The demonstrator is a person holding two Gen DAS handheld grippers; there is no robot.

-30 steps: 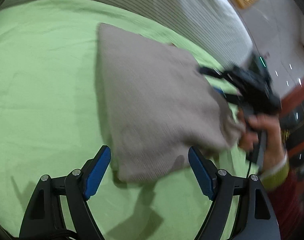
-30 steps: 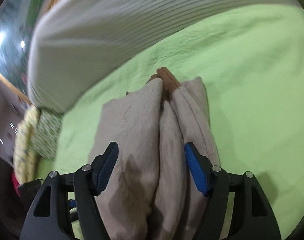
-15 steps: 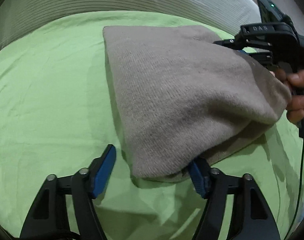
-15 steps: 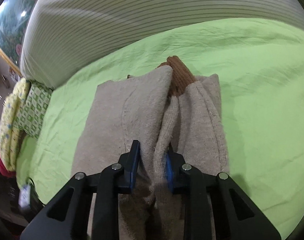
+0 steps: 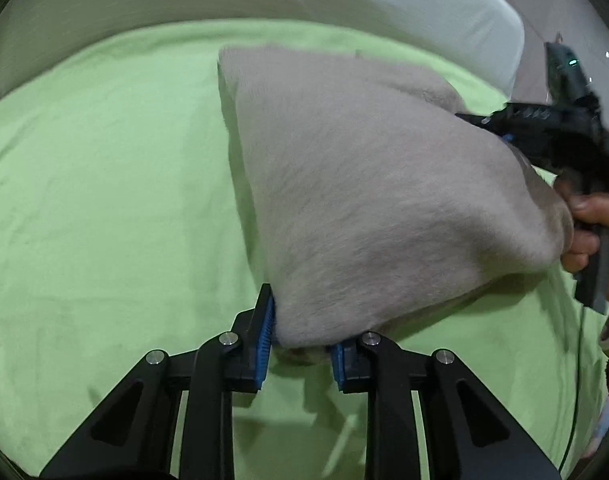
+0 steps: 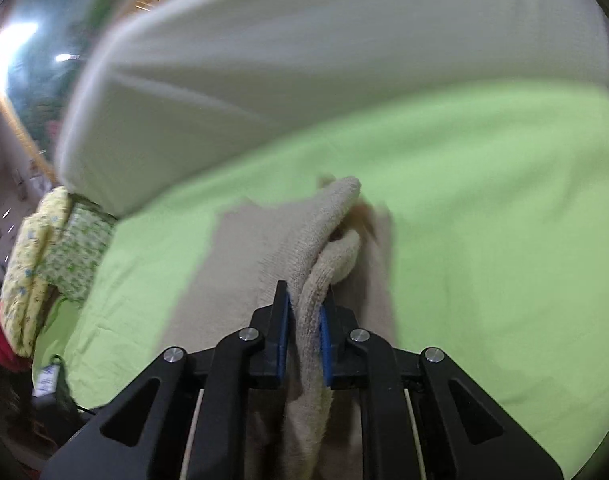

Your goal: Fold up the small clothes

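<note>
My left claw (image 5: 300, 334) is closing on the near corner of the beige knit garment (image 5: 368, 184), which lies between its blue pads. My right claw (image 6: 303, 330) is narrowing on a bunched fold of that garment. The garment rises, part-lifted, off the green bed sheet (image 5: 104, 200), below the striped pillow (image 6: 304, 60).

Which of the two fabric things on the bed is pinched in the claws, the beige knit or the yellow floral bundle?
The beige knit garment: both closing claws have its edge between their pads. The yellow floral bundle lies untouched at the green sheet's far left edge.
</note>
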